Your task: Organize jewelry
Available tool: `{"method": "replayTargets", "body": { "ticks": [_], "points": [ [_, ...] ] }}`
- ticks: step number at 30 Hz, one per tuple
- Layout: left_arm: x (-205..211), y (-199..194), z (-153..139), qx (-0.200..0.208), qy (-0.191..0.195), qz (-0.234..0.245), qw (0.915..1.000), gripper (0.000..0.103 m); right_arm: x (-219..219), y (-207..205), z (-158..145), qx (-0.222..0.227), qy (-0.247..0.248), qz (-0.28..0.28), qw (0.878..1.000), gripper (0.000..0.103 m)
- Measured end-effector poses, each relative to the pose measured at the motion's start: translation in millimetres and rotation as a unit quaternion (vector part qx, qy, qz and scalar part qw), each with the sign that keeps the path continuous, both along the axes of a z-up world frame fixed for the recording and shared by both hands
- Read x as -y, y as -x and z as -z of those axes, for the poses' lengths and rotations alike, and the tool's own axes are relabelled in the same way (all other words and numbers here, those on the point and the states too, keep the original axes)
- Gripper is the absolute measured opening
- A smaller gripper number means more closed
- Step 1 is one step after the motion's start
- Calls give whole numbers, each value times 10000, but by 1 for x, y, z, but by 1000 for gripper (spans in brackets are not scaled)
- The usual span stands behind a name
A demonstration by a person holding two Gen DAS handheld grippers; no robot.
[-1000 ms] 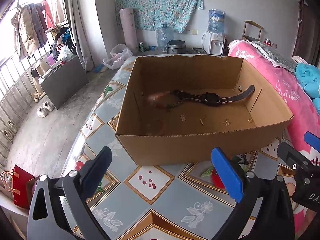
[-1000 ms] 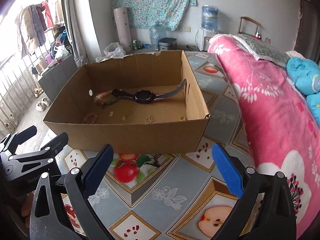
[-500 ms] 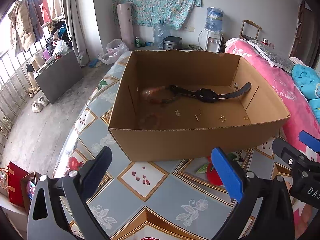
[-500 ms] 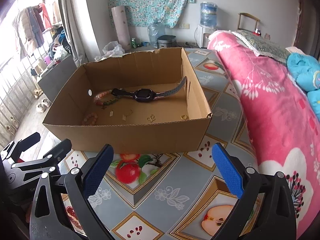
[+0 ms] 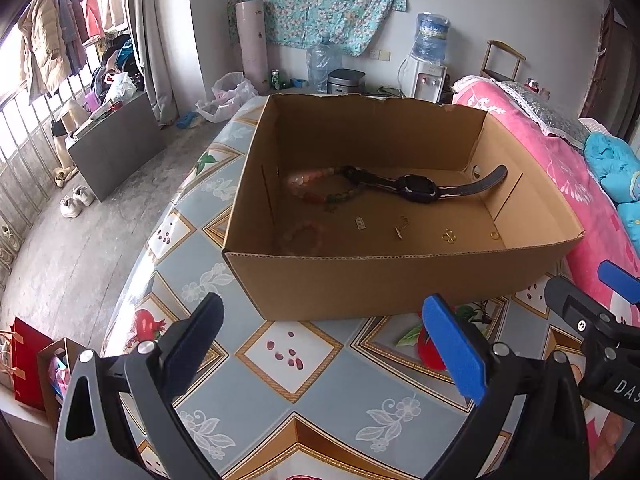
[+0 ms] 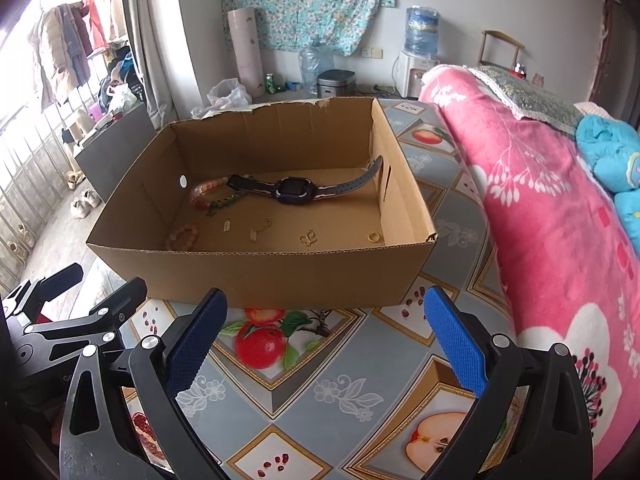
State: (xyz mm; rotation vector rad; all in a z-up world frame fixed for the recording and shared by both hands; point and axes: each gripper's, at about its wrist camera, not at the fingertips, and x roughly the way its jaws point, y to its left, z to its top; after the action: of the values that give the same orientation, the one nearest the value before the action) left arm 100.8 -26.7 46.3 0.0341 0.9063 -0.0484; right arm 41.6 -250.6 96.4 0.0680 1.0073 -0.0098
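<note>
Several pieces of jewelry lie loose on the floor of an open cardboard box (image 6: 260,280). A dark watch (image 6: 296,190) stretches across the far half, its case near the middle, one strap end curling up against the right wall and the other reaching toward a beaded necklace (image 6: 210,198) of pink and green beads by the left wall. Nearer the front wall, from left to right, sit a pink bead bracelet (image 6: 184,236), a small silver charm (image 6: 227,225), a short gold chain piece (image 6: 260,227), a gold butterfly-shaped piece (image 6: 309,238) and a gold ring (image 6: 373,237), each apart from the next. In the left wrist view the same row shows, with the watch (image 5: 416,190) behind it and the ring (image 5: 495,235) close to the right wall.

The box stands on a surface (image 6: 320,384) covered with a fruit-patterned oilcloth. A pink floral blanket (image 6: 552,216) lies along the right side of the box, just beside it.

Both claws hover low over the surface in front of the box, short of its front wall. The left claw (image 5: 318,350) is spread wide with nothing between its blue pads. The right claw (image 6: 326,344) is likewise spread wide and holds nothing. Each appears at the edge of the other's view, side by side.
</note>
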Motion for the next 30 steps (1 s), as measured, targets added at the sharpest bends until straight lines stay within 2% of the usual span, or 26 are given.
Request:
{"method": "replayTargets", "body": {
  "ticks": [30],
  "points": [
    [-12, 1, 0, -22, 140, -79, 9999, 98, -9, 3, -3, -23, 52, -77, 10000, 95]
  ]
}}
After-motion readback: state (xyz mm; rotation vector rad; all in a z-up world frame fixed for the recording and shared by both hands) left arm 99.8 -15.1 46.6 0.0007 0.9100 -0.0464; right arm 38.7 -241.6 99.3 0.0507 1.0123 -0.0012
